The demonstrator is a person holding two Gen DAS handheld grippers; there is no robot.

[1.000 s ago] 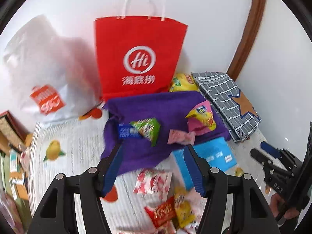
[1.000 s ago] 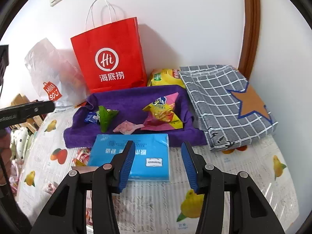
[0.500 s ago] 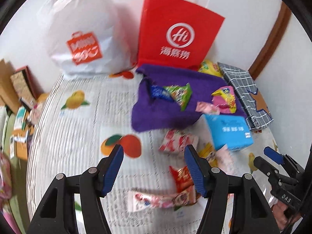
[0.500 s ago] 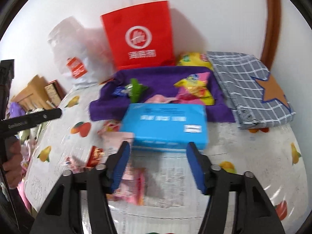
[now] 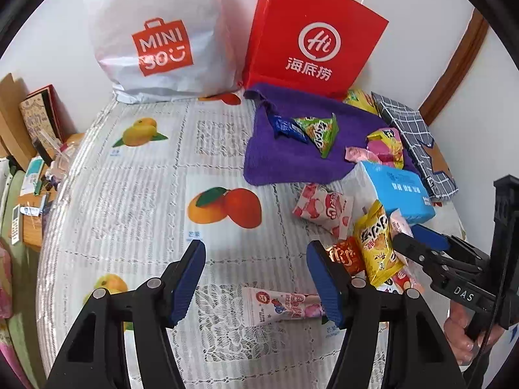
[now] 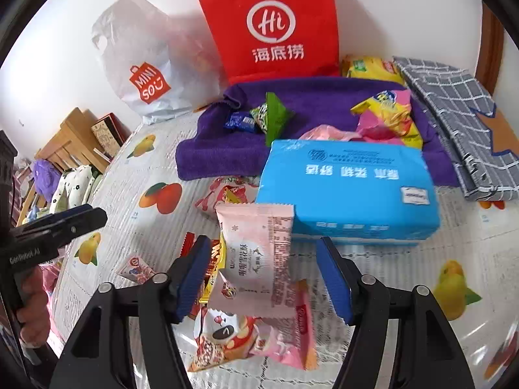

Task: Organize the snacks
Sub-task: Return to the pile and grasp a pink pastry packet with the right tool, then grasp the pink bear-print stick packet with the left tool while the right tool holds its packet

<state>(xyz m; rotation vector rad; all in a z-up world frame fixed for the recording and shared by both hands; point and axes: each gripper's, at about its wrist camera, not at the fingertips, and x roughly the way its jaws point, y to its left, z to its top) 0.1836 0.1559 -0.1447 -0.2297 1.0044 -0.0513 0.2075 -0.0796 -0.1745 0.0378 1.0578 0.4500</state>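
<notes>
pink snack packet (image 6: 256, 253), blue tissue pack (image 6: 350, 191), purple towel (image 6: 308, 103)

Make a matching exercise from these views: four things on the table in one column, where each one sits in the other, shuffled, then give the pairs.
Things:
1. green triangular snack packet
2. blue tissue pack
3. red paper bag
4. pale pink snack packet

Places:
A. between the open right gripper's fingers
B. standing against the wall behind the purple towel
C. lying on the purple towel
D. on the tablecloth, at the towel's near edge

Pairs: 1-C, 2-D, 3-B, 4-A
</notes>
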